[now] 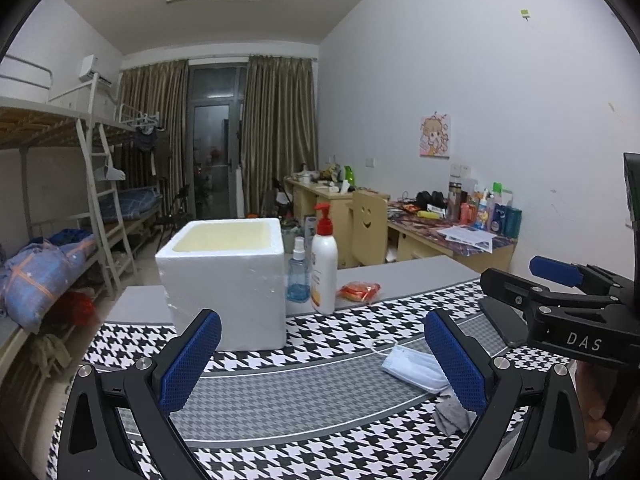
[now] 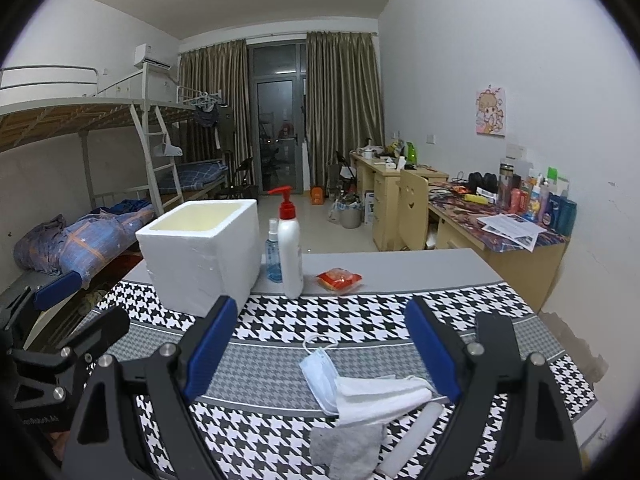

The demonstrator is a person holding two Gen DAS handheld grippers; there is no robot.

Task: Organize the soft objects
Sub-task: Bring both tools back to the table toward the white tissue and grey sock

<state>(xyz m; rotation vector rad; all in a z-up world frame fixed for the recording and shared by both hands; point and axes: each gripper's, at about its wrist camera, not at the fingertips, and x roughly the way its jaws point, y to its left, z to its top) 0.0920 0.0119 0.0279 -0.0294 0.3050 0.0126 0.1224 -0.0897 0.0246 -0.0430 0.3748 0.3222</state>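
Note:
A blue face mask (image 2: 320,376) lies on the houndstooth mat (image 2: 360,312), overlapping a folded white cloth (image 2: 380,396). A grey cloth (image 2: 344,448) and a white foam roll (image 2: 412,436) lie just below them. My right gripper (image 2: 320,308) stands open above this pile, fingers either side, touching nothing. My left gripper (image 1: 322,320) is also open, with the mask (image 1: 412,368) and grey cloth (image 1: 450,416) by its right finger. An open white foam box (image 1: 224,276) stands at the mat's far left.
A white pump bottle (image 2: 290,248), a blue spray bottle (image 2: 274,258) and a red packet (image 2: 339,280) stand right of the foam box (image 2: 200,256). Bunk beds (image 1: 48,264) are on the left, cluttered desks (image 2: 500,216) on the right.

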